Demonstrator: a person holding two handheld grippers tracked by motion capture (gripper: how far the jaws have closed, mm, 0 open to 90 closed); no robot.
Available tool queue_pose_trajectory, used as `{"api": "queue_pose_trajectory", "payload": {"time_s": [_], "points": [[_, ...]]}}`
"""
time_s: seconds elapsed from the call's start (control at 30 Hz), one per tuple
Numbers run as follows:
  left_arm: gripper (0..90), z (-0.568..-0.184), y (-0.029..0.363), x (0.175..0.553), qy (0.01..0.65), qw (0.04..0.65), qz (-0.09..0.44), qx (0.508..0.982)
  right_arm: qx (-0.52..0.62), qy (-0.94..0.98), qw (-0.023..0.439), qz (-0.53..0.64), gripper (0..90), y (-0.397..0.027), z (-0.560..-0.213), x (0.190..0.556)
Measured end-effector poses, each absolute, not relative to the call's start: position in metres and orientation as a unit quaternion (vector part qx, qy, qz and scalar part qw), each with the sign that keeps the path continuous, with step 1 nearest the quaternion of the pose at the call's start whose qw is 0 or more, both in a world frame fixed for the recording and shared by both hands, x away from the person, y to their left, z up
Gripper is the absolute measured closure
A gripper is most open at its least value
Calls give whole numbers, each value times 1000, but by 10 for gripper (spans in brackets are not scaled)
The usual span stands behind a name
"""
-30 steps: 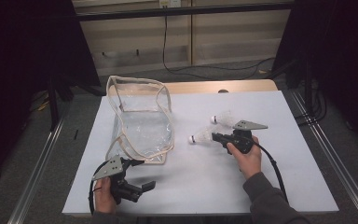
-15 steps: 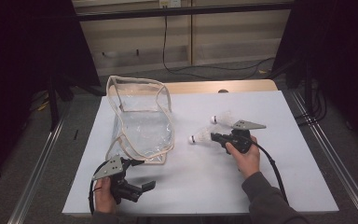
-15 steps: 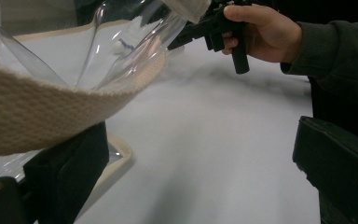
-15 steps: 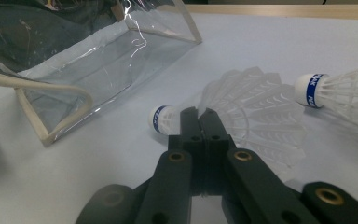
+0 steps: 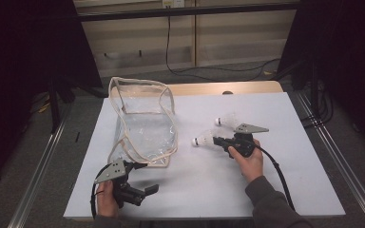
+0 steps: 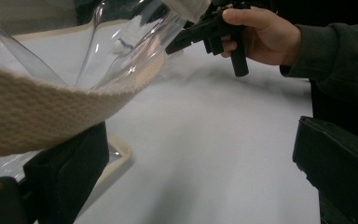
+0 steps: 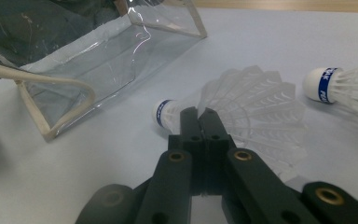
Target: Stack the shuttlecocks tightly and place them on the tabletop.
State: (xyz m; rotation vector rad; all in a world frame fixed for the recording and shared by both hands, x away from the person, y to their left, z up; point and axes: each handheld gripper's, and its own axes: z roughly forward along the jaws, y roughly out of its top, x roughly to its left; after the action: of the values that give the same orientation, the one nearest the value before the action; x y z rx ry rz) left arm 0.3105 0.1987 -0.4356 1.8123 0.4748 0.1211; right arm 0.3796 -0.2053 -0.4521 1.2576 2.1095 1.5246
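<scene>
On the white desk (image 5: pixel 285 123), your right gripper (image 7: pixel 198 114) is clamped on the skirt of a shuttlecock (image 7: pixel 242 109) lying just beside the clear bag (image 5: pixel 145 128), while your left gripper (image 5: pixel 140 178), jaws apart, apparently steadies the bag's trim for loading

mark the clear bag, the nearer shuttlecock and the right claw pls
clear bag (image 5: pixel 145 130), high view, on its see-through side panel.
nearer shuttlecock (image 7: pixel 164 113), right gripper view, on its white cork with the blue band.
right claw (image 7: pixel 197 115), right gripper view, at its closed tips over the feathers.
</scene>
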Motion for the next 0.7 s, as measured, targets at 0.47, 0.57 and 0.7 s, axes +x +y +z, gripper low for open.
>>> {"api": "queue_pose_trajectory", "payload": {"time_s": [0.47,0.57,0.7], "points": [[36,-436,198,311,204,591,51,778,434,722,126,524,900,-204,-454,381],[36,-436,198,311,205,591,51,778,435,721,127,524,900,-204,-454,381],[36,-436,198,311,205,591,51,779,434,722,125,524,900,-204,-454,381]]}}
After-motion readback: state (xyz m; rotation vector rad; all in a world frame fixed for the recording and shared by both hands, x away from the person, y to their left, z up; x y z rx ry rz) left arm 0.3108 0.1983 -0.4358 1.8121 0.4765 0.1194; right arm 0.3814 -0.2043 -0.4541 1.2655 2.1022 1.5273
